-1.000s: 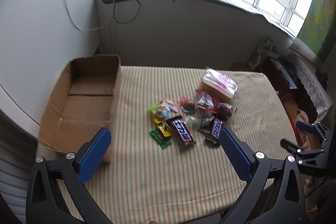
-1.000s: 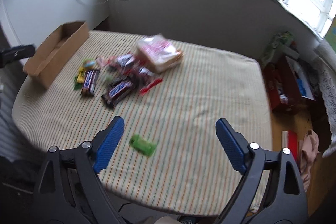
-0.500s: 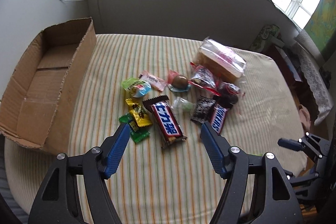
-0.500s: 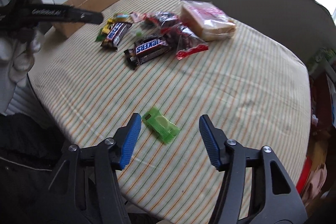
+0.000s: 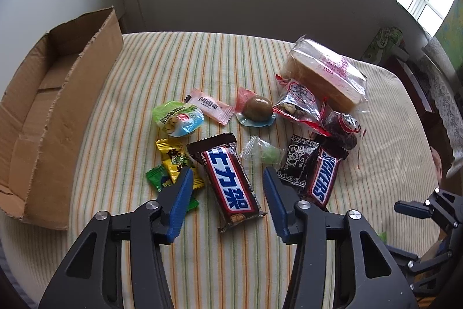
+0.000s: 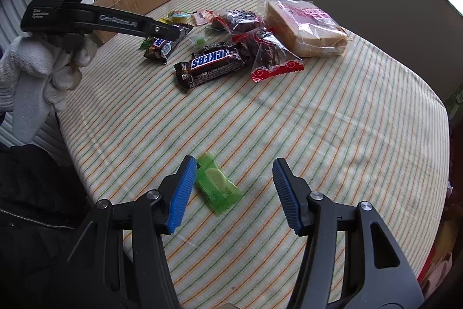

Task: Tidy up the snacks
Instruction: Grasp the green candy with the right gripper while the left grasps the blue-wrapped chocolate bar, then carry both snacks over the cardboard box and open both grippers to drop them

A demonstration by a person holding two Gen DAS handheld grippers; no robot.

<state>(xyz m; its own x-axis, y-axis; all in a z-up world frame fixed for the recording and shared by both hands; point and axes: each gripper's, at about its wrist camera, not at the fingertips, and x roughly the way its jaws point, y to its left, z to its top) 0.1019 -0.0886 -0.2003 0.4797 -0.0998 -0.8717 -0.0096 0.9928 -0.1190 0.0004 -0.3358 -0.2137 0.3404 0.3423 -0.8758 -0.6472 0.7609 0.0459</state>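
Note:
My left gripper (image 5: 227,187) is open, its blue pads either side of a brown chocolate bar with blue Chinese lettering (image 5: 228,180); I cannot tell if they touch it. A Snickers bar (image 5: 322,177), small candies (image 5: 175,161) and a bagged bread loaf (image 5: 327,74) lie around it. An open cardboard box (image 5: 55,106) stands to the left. My right gripper (image 6: 231,187) is open and low over a green lime candy packet (image 6: 217,184) lying alone near the table's front edge, close to the left pad.
The table has a striped cloth (image 6: 332,120). In the right wrist view the left gripper's arm (image 6: 101,19) and a white-gloved hand (image 6: 37,77) reach over the snack pile. A windowsill with cables and plants runs behind.
Both grippers have moved down and closer. The left now frames the Chinese-lettered bar. The right has closed in over the green packet.

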